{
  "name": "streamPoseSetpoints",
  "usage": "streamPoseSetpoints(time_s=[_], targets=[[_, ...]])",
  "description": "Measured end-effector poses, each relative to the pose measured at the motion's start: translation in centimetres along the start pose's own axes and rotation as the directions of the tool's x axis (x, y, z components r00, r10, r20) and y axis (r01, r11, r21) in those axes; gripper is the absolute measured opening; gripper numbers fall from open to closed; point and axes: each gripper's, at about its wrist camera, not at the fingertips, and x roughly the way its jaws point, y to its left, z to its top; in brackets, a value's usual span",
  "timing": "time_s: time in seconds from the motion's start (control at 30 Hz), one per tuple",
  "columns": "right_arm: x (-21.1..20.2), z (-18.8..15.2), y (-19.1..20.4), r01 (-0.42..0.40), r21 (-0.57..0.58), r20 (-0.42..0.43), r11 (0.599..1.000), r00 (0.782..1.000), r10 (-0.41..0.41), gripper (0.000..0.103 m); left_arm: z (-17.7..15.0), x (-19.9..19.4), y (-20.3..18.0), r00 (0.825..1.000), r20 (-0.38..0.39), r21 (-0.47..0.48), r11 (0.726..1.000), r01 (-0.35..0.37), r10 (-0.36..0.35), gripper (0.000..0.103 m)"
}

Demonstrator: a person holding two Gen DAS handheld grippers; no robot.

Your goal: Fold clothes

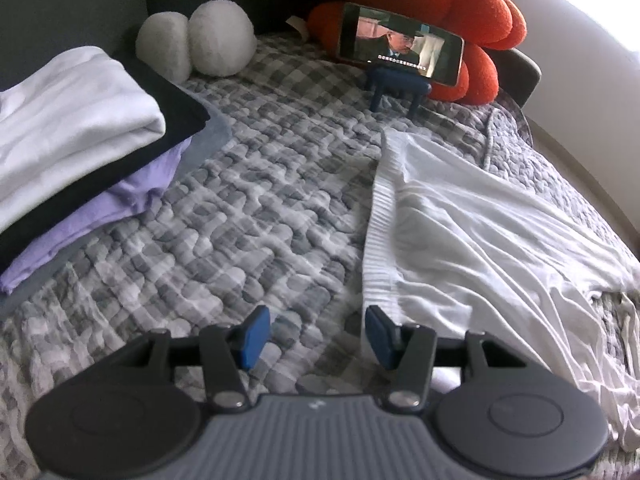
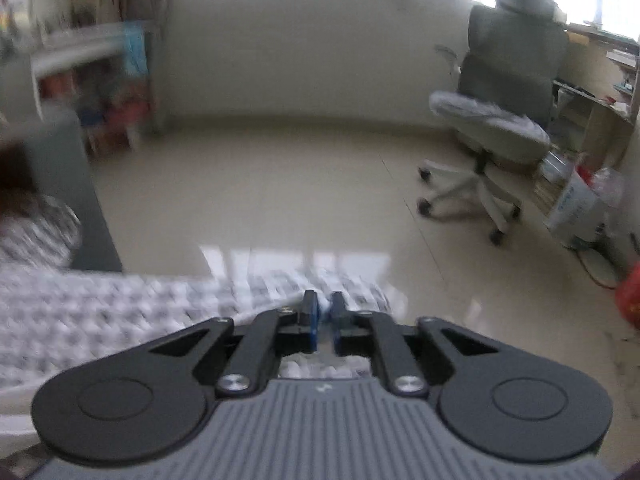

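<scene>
Stack of folded clothes [image 1: 76, 120] (white knit on black, lilac, grey) sat far left of the phone [image 1: 400, 44]; one thin, wrinkled white garment [image 1: 480, 232] with ribbed hem lay unfolded right of it on the puckered checked quilt [image 1: 240, 208], so mostly done. Left gripper [image 1: 316, 336] spread and empty at the hem; right gripper [image 2: 325, 322] nearly pressed together, contents blurred, cannot tell.

Left gripper [image 1: 318, 336] fingers apart; right gripper [image 2: 325, 322] nearly closed.
</scene>
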Motion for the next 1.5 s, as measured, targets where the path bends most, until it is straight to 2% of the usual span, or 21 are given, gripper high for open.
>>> streamPoseSetpoints(time_s=[0.03,0.07,0.13,0.2,0.3,0.4,0.47,0.5,0.53,0.6,0.63,0.67,0.7,0.77,0.93,1.03,1.13,1.2,1.3,1.4,1.5], targets=[[-0.6,-0.6,0.1,-0.033,0.005,0.005,0.999,0.999,0.033,0.016,-0.1,-0.1,0.1,1.000,0.000,0.001,1.000,0.001,-0.001,0.054],[-1.4,-1.4,0.3,-0.073,0.009,0.015,0.997,0.997,0.072,0.034,-0.2,-0.1,0.2,1.000,-0.005,-0.001,1.000,0.004,-0.004,0.054],[-3.4,-3.3,0.8,-0.154,0.005,0.026,0.988,0.988,0.154,0.058,-0.3,-0.2,0.5,1.000,-0.019,-0.008,1.000,0.011,-0.011,0.054],[-5.2,-5.7,1.7,-0.250,-0.027,-0.006,0.968,0.968,0.250,0.058,-0.7,-0.3,0.7,0.999,-0.030,-0.018,0.999,0.030,-0.031,0.054],[-7.5,-9.5,3.0,-0.414,-0.071,-0.092,0.908,0.909,0.407,0.058,-1.3,-0.5,1.0,0.995,-0.056,-0.060,0.995,0.076,-0.080,0.055],[-9.2,-12.4,3.8,-0.518,-0.082,-0.167,0.852,0.850,0.500,0.058,-2.0,-0.5,1.0,0.986,-0.083,-0.112,0.985,0.134,-0.144,0.059],[-10.0,-13.7,4.4,-0.558,-0.084,-0.204,0.825,0.821,0.534,0.058,-2.2,-0.4,0.3,0.984,-0.080,-0.112,0.982,0.151,-0.160,0.062],[-10.2,-14.2,4.8,-0.560,-0.094,-0.212,0.823,0.819,0.534,0.056,-2.2,-0.2,-0.1,0.983,-0.079,-0.109,0.981,0.158,-0.167,0.063],[-10.4,-14.7,5.2,-0.556,-0.106,-0.217,0.824,0.822,0.526,0.045,-2.1,0.0,-0.5,0.984,-0.067,-0.106,0.982,0.156,-0.163,0.063],[-11.0,-15.5,6.0,-0.540,-0.142,-0.220,0.830,0.834,0.506,0.032,-2.0,0.6,-1.3,0.987,-0.044,-0.101,0.983,0.152,-0.157,0.063],[-11.4,-15.5,6.3,-0.526,-0.170,-0.215,0.834,0.845,0.489,0.011,-1.7,0.7,-1.7,0.987,-0.034,-0.105,0.983,0.150,-0.154,0.060],[-11.8,-15.3,6.2,-0.515,-0.177,-0.202,0.839,0.853,0.481,0.003,-1.4,0.9,-2.0,0.987,-0.026,-0.112,0.981,0.156,-0.160,0.045],[-12.2,-15.0,6.0,-0.507,-0.175,-0.185,0.844,0.859,0.477,0.003,-1.1,1.1,-2.2,0.988,-0.027,-0.133,0.980,0.150,-0.154,0.030],[-13.1,-14.2,5.1,-0.482,-0.163,-0.138,0.861,0.875,0.464,0.003,-0.7,1.0,-2.4,0.989,-0.013,-0.149,0.979,0.141,-0.144,0.022],[-16.4,-10.7,-1.0,-0.382,-0.056,0.062,0.922,0.921,0.385,0.003,0.8,-1.9,-2.4,0.983,0.115,-0.118,0.981,0.155,-0.142,0.017],[-19.6,-9.9,-5.1,-0.327,0.026,0.187,0.945,0.930,0.316,0.003,1.0,-4.1,-1.6,0.969,0.184,-0.100,0.978,0.185,-0.165,0.016],[-22.1,-10.4,-8.1,-0.280,0.091,0.257,0.956,0.934,0.249,0.003,0.2,-4.3,-1.0,0.967,0.179,-0.065,0.979,0.195,-0.181,0.017],[-22.0,-11.9,-8.3,-0.243,0.084,0.225,0.966,0.949,0.219,0.003,-1.1,-3.7,-1.5,0.976,0.138,-0.015,0.985,0.172,-0.168,0.017],[-19.0,-14.9,-8.0,-0.192,0.063,0.069,0.979,0.980,0.188,0.003,-2.6,-2.4,-1.4,0.985,0.083,0.001,0.989,0.149,-0.149,0.016],[-15.7,-17.4,-8.7,-0.176,0.116,-0.077,0.977,0.980,0.186,0.005,-3.2,-2.7,-0.8,0.984,0.072,0.005,0.987,0.163,-0.163,0.017],[-15.5,-18.1,-9.1,-0.179,0.135,-0.088,0.975,0.978,0.192,0.013,-3.3,-3.4,-0.6,0.983,0.071,0.038,0.985,0.168,-0.171,0.017]])
